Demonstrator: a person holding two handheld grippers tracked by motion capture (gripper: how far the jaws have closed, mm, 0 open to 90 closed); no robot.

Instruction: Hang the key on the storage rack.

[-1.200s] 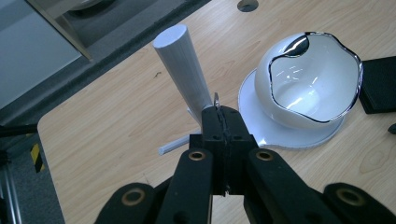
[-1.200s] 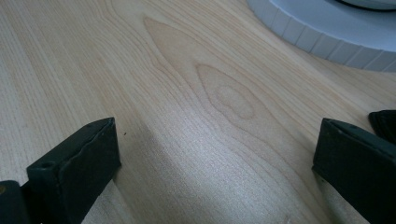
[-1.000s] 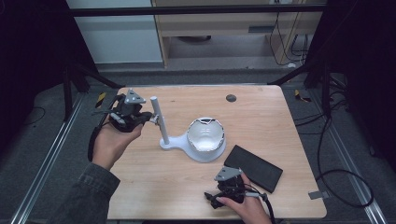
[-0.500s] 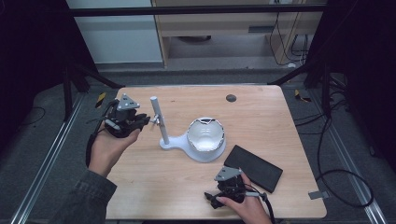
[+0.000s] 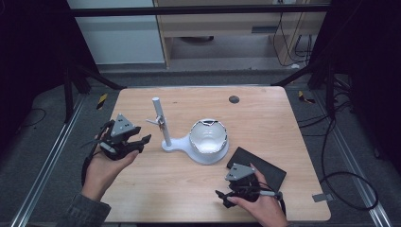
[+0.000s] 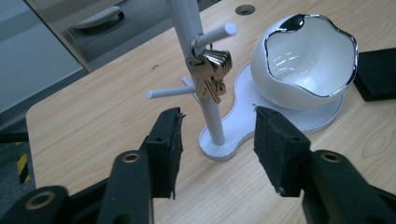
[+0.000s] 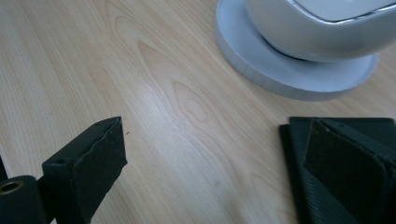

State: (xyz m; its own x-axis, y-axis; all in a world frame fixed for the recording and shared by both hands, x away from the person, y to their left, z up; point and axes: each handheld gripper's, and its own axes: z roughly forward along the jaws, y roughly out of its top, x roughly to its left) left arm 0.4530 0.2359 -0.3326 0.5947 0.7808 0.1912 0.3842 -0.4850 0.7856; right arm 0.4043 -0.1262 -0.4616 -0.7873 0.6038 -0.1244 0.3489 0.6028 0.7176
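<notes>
The left gripper sits left of the white stand, jaws apart and just been opening, nothing between them. The keys hang on the stand's upper peg, ahead of and above the jaws, untouched. I judge the hanging step done and the release under way; next, that hand should back clear of the pegs. Right of the stand, near the black pad, the right gripper hovers, jaws wide and empty.

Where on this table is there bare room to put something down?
The far right corner beyond the white bowl and past the small dark hole is bare, as is the near middle between both hands. Around the key stand, bowl and black pad it's crowded.
</notes>
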